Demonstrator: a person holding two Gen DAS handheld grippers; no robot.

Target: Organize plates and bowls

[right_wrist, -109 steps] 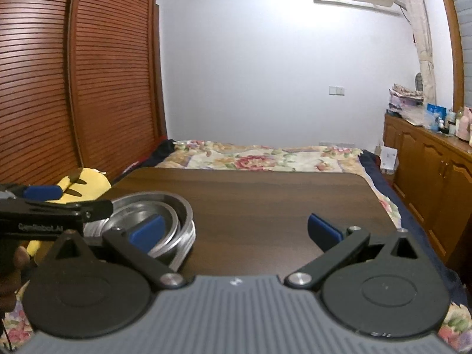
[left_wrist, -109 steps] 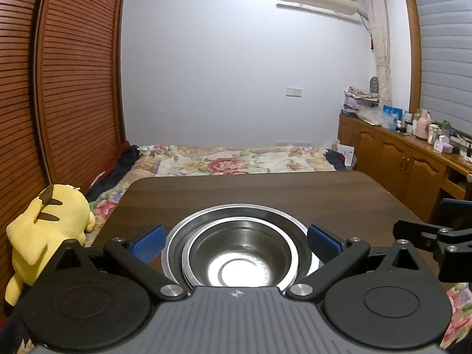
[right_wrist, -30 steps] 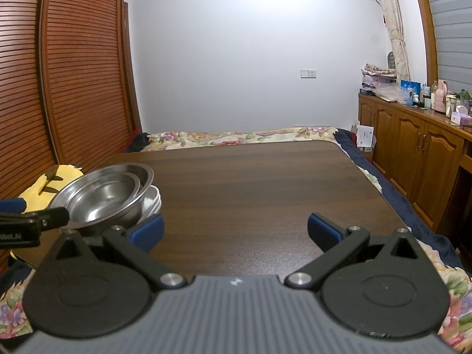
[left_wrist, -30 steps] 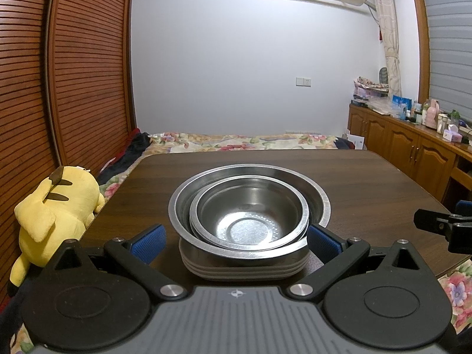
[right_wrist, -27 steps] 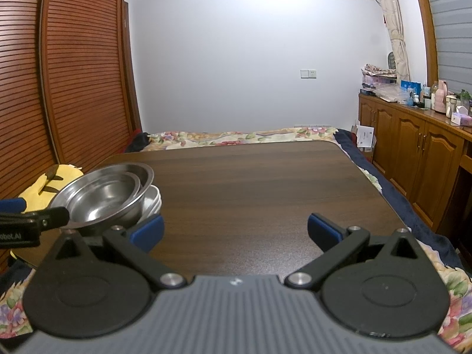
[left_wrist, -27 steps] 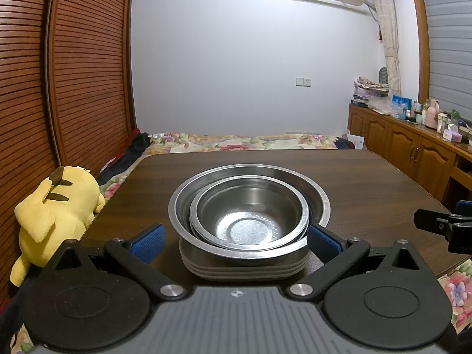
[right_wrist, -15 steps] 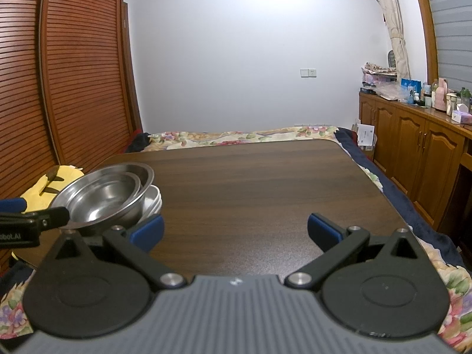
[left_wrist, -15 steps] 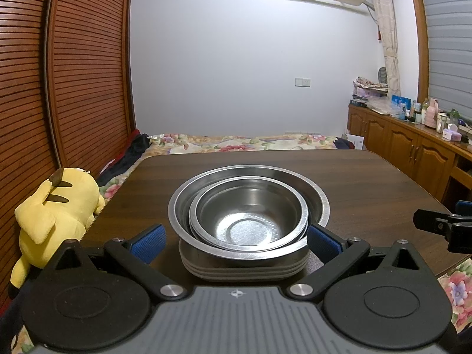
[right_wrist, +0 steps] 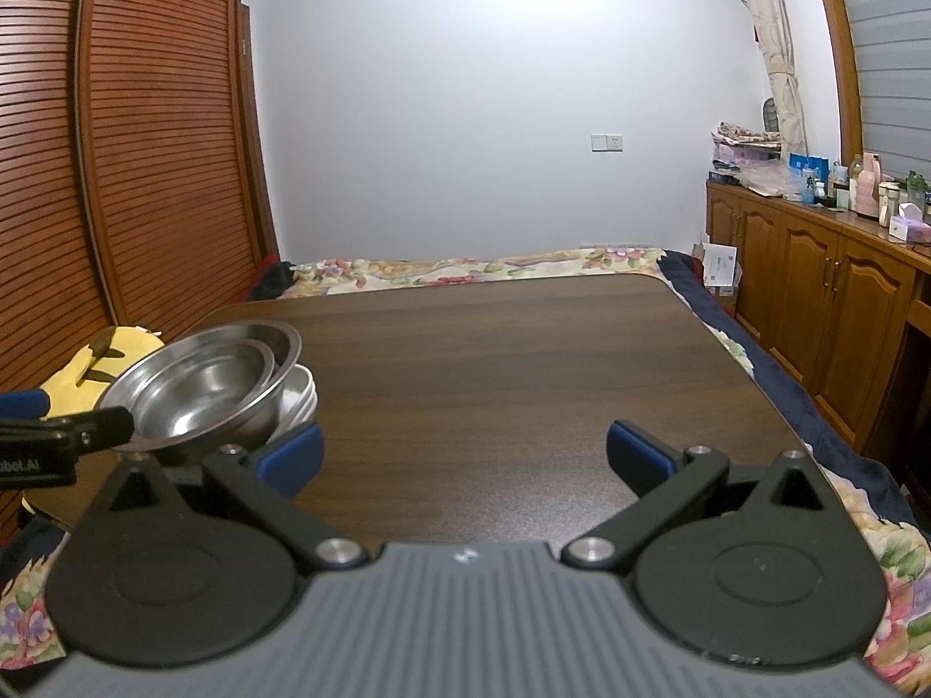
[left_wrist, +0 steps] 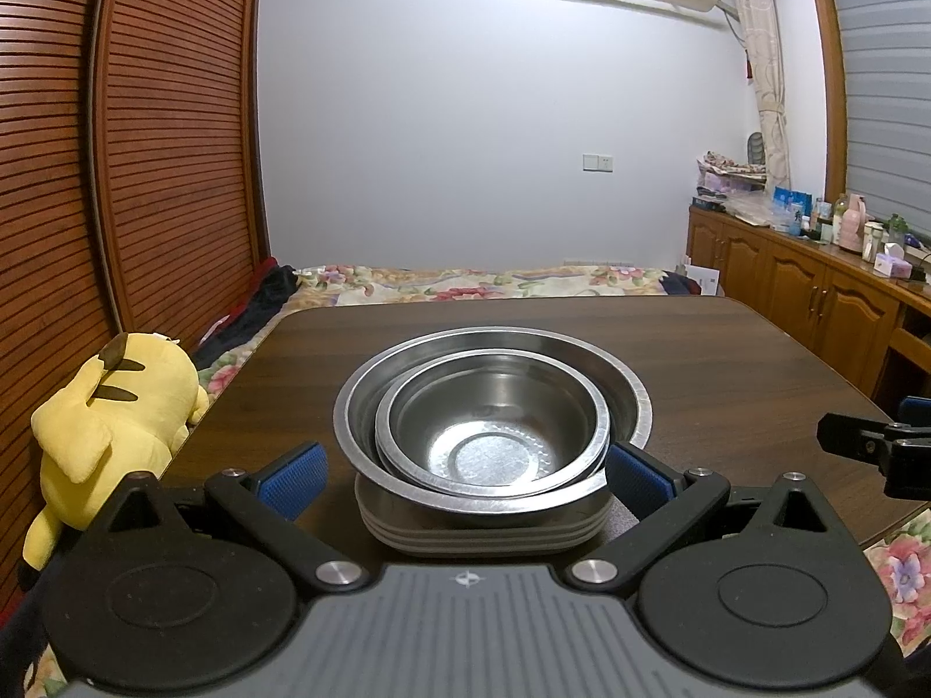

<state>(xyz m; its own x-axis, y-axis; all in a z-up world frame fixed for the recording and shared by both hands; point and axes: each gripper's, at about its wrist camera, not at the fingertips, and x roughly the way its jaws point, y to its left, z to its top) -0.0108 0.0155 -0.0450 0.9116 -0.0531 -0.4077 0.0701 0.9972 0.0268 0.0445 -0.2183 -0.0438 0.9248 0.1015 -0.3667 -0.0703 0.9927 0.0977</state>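
A small steel bowl (left_wrist: 489, 436) sits nested in a large steel bowl (left_wrist: 628, 390), and both rest on a stack of grey plates (left_wrist: 483, 535) near the table's front left. My left gripper (left_wrist: 465, 471) is open, with its blue pads flanking the stack at plate height; the right pad is very close to the stack. In the right wrist view the bowls (right_wrist: 198, 384) and plates (right_wrist: 299, 401) are at the left. My right gripper (right_wrist: 464, 453) is open over bare table to the right of the stack, holding nothing.
The dark wooden table (right_wrist: 523, 360) stretches ahead. A yellow plush toy (left_wrist: 110, 407) lies off the table's left edge by slatted wooden doors. A bed with a floral cover (left_wrist: 477, 279) is beyond the table. Wooden cabinets (left_wrist: 814, 314) line the right wall.
Since 3.6 s ago both grippers have dropped lower and drawn back, so the stack shows from the side. Over the last second nothing has visibly moved.
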